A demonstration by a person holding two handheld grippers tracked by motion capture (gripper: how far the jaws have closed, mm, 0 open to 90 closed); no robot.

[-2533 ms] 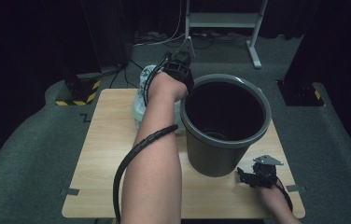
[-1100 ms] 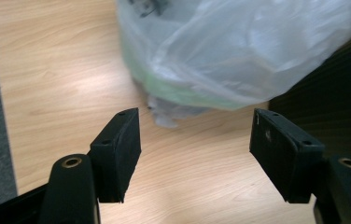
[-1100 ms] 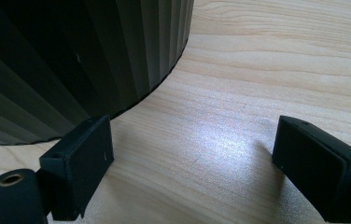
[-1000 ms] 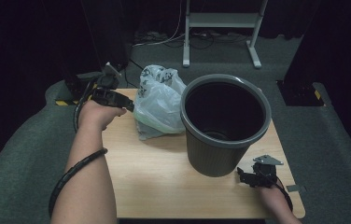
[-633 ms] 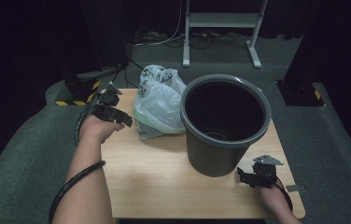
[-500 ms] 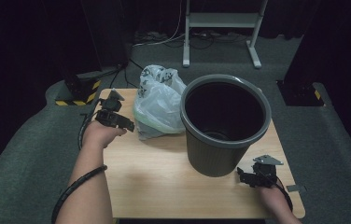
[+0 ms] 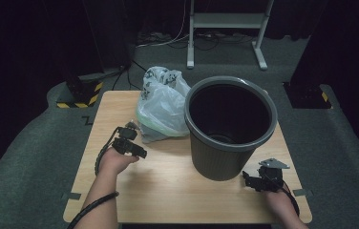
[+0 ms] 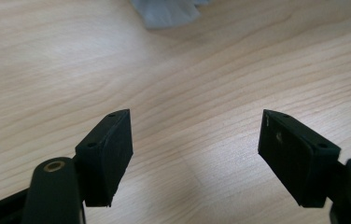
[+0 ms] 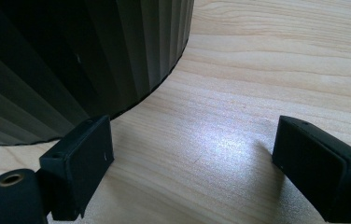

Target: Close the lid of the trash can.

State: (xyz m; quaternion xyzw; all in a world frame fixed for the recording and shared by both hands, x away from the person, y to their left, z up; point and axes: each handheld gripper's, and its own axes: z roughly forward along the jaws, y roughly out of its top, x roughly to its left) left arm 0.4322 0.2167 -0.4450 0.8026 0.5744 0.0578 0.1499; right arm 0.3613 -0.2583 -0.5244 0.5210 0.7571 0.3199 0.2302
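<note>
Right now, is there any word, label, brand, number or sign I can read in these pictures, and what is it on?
None can be read.
Plastic bag: dark printed marks, too small and blurred to tell whether they are letters.
Grey bin: no label on the wall that shows.
Wooden table: bare grain, no text.
Yellow-and-black hazard stripes on the floor: a pattern, no words.

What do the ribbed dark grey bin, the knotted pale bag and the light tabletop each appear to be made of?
Ribbed dark grey bin: probably moulded plastic, matt, with even vertical ribs and a rolled rim.
Knotted pale bag: thin plastic film, translucent, crinkled and slightly glossy.
Light tabletop: wood or wood-look laminate; grain lines show under a soft sheen.
</note>
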